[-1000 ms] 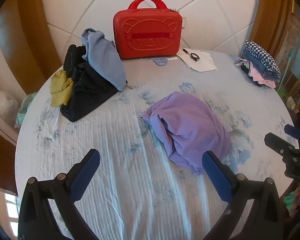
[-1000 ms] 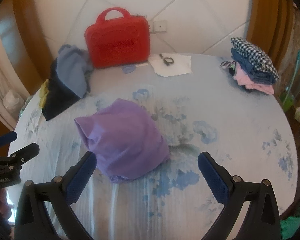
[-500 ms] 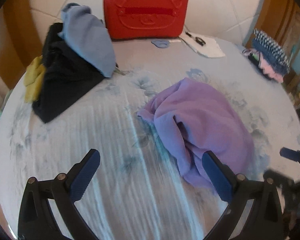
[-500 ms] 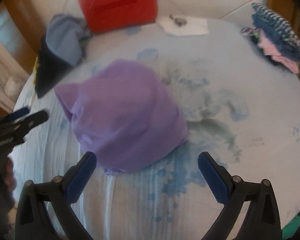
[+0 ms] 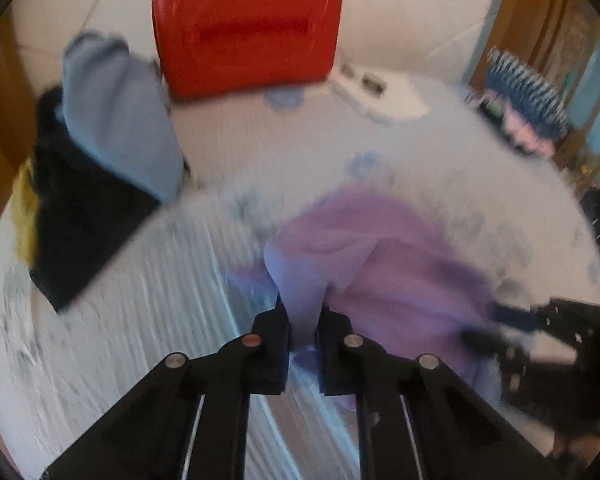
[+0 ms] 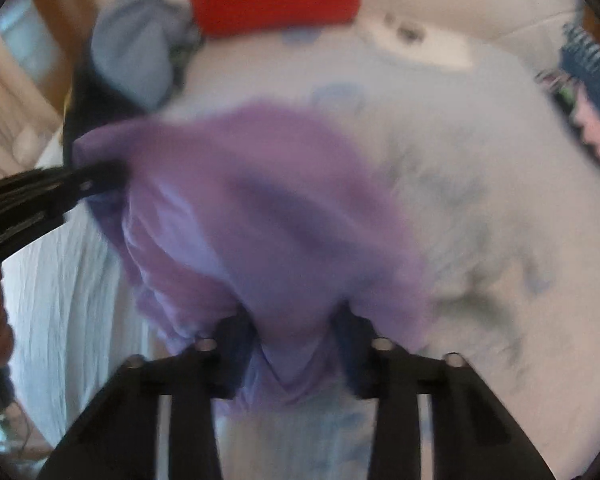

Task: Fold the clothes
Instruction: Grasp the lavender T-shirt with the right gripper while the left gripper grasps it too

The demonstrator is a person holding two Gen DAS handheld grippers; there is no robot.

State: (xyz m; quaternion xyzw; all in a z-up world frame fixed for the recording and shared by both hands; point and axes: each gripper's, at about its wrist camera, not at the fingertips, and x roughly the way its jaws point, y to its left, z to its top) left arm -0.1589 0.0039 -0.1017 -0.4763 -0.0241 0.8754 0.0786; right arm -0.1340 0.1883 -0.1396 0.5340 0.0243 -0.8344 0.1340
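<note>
A crumpled purple garment (image 5: 380, 272) (image 6: 280, 200) lies in the middle of the round table (image 5: 140, 340). My left gripper (image 5: 302, 312) is shut on a fold at the garment's near left edge; the right wrist view shows that left gripper (image 6: 112, 172) at the cloth's left corner. My right gripper (image 6: 294, 320) has its jaws closing, and a thick bunch of the purple cloth fills the gap between the pads. The left wrist view catches the right gripper (image 5: 486, 326) low at the garment's right side. Both views are blurred.
A red case (image 5: 248, 28) stands at the back of the table. A heap of blue, black and yellow clothes (image 5: 100, 160) lies at the back left. A folded stack (image 5: 528, 100) sits at the back right, with white paper (image 5: 380, 92) beside the case.
Both grippers came down and forward onto the purple garment. Their jaws, wide open before, have closed in on the cloth, the left one on its left edge, the right one on its near edge.
</note>
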